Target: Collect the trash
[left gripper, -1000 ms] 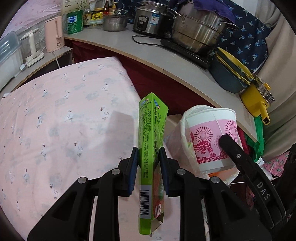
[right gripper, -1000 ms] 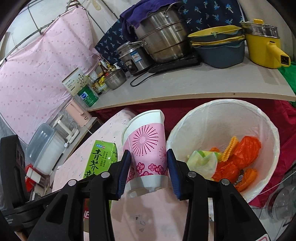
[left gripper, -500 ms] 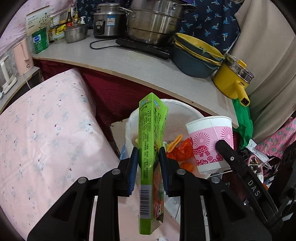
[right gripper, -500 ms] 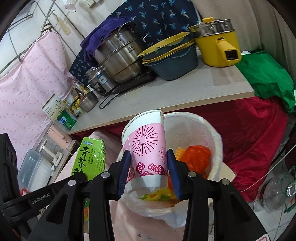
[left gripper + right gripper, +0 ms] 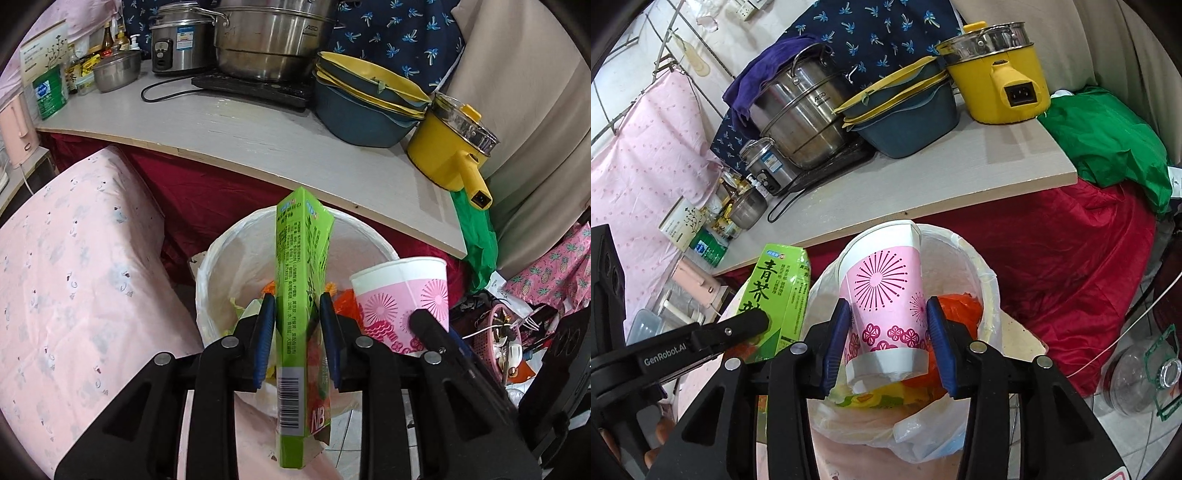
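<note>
Now both opening tools have reached the bin (image 5: 221, 258).

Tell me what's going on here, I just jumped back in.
Trash is being dropped. The left tool has the green tea carton between its fingers, and the right tool has the pink paper cup. Both hang over the white-lined bin, which already holds orange wrappers. Both sets of jaws are opening, and gaps show beside the carton and cup, so release looks underway.
</note>
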Tool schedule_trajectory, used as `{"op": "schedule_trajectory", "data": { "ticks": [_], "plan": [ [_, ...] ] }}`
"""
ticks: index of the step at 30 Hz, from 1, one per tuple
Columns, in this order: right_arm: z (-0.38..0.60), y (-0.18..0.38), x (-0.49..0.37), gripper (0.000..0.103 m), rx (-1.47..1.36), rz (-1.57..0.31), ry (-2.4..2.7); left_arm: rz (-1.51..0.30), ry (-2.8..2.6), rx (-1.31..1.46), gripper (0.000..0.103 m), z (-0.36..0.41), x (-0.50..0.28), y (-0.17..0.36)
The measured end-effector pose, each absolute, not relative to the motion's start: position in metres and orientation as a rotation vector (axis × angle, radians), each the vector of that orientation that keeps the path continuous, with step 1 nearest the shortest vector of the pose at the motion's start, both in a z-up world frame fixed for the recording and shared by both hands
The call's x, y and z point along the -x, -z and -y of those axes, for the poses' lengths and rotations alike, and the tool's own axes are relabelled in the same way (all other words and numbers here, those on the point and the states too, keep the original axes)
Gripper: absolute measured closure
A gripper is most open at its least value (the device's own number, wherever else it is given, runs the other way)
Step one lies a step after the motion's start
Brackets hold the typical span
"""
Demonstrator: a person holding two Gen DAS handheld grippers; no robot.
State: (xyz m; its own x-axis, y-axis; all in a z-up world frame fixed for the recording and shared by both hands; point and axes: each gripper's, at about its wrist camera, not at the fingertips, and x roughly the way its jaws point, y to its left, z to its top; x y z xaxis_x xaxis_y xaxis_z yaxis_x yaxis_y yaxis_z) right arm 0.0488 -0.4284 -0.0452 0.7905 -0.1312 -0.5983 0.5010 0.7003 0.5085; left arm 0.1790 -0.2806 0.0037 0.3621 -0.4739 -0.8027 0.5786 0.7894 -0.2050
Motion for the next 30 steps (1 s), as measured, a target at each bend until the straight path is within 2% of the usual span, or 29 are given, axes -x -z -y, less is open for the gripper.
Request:
{"op": "schedule_trajectory", "data": {
  "ticks": [2, 5, 24, 27, 30],
  "plan": [
    [0.428, 0.047, -0.052, 0.06, -0.718, -0.567, 0.376, -0.988, 0.671, -0.121, 0.069, 0.28, -0.181, -0.002],
    [0.428, 0.049, -0.054, 0.06, -0.72, -0.571, 0.375, -0.991, 0.655, -0.132, 0.065, 0.279, -0.183, 0.001],
    [0.39, 0.032, -0.057, 0.06, -0.626, -0.601, 0.344, -0.944, 0.587, -0.142, 0.061, 0.237, -0.177, -0.008],
    [0.381, 0.028, -0.057, 0.059, -0.603, -0.607, 0.339, -0.929, 0.568, -0.14, 0.058, 0.229, -0.174, -0.011],
    [0.372, 0.024, -0.056, 0.057, -0.576, -0.613, 0.335, -0.91, 0.544, -0.144, 0.045, 0.22, -0.171, -0.014]
  ]
}}
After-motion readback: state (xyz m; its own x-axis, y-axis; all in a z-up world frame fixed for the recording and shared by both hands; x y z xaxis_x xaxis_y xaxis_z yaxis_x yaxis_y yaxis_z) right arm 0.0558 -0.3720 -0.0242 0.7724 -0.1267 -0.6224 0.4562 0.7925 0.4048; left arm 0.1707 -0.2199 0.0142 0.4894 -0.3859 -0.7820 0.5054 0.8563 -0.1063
